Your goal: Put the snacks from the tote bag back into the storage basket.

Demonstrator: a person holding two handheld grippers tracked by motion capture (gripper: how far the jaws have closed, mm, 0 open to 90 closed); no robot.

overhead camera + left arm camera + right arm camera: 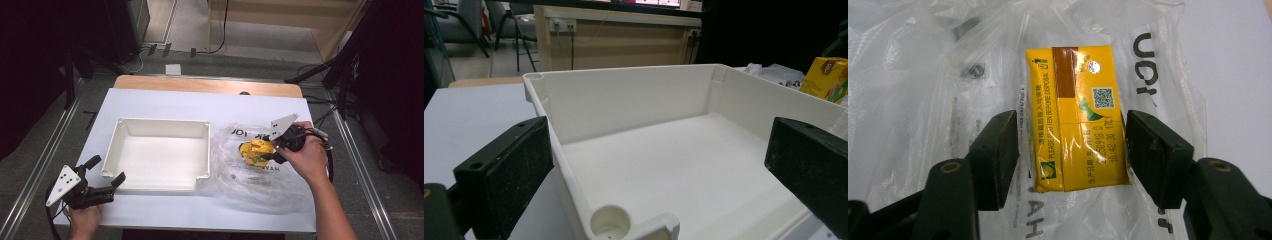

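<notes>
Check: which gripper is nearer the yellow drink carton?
Right. The right gripper has its jaws on either side of the yellow drink carton, which lies on the clear plastic bag. The left gripper sits open at the white tray's near-left corner, the tray between it and the carton.

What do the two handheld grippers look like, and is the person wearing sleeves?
Both the left gripper and the right gripper are black, each with two blocky flat-faced jaws and a grey three-cornered plate with dark dots on top. A black cable trails from each. The forearms are bare, with no sleeves or gloves in sight.
</notes>
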